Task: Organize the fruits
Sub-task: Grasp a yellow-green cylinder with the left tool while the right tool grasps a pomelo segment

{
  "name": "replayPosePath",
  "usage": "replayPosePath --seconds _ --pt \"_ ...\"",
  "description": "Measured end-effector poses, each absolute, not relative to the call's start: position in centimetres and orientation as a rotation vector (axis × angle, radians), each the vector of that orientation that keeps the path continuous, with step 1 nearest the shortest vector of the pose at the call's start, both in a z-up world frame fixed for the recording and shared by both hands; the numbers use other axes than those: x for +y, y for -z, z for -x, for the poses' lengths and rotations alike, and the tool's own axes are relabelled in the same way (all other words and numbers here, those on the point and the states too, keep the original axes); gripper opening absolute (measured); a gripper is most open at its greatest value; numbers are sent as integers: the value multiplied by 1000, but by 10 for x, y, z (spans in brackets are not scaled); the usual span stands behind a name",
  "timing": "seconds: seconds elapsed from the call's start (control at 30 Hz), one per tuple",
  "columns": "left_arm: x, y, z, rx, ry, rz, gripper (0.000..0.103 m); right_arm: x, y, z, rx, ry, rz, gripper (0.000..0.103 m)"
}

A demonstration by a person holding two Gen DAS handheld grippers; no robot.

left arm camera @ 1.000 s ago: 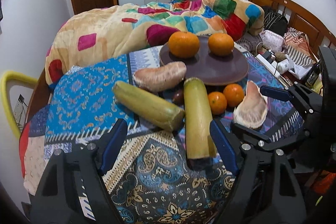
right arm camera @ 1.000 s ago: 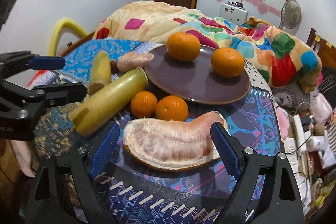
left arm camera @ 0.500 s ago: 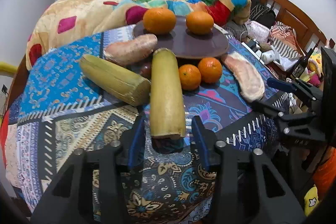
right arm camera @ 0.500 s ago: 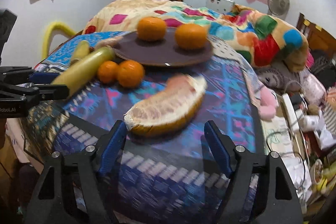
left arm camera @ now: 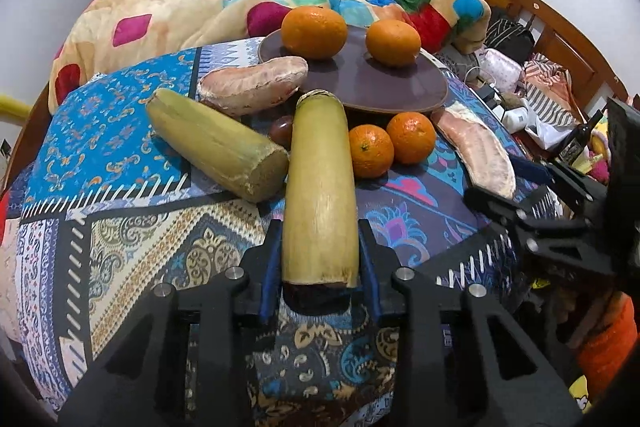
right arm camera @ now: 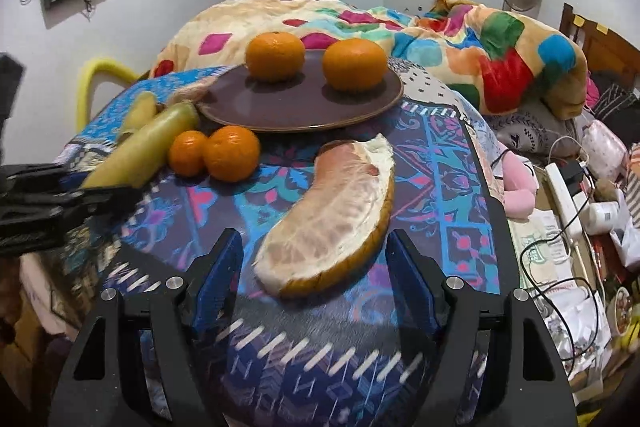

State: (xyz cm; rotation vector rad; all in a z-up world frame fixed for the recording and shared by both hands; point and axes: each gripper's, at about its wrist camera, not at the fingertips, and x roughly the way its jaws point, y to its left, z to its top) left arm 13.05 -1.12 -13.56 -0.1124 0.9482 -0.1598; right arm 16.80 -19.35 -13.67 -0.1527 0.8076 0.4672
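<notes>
The left tool (left arm camera: 320, 263) is clenched on the near cut end of a pale yellow peeled cane stalk (left arm camera: 320, 195), whose long axis runs straight away toward the dark brown round plate (left arm camera: 384, 83). The right tool (right arm camera: 314, 279) is released, its blue pads flanking a peeled pomelo wedge (right arm camera: 336, 215) lying on the patterned bench cloth (right arm camera: 440, 163). Counted: two stalks, two pomelo wedges, four oranges, two of them on the plate.

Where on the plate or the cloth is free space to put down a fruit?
The plate is bare in front of its two oranges. The patterned cloth is bare left of the left gripper. Crowded: the plate's near edge, around the small oranges and sugarcane pieces.
</notes>
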Motion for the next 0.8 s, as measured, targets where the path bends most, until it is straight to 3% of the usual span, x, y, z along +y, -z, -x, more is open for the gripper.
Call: replayPosePath --seconds 0.13,0.33,0.8 --pt "-12 135 -120 965 162 106 35 -205 134 -166 811 -473 153 57" --pt "-17 134 -112 994 171 61 35 -222 131 -157 829 -476 186 45" --pt "-27 134 -157 1053 182 3 36 -210 132 -188 848 -492 225 54"
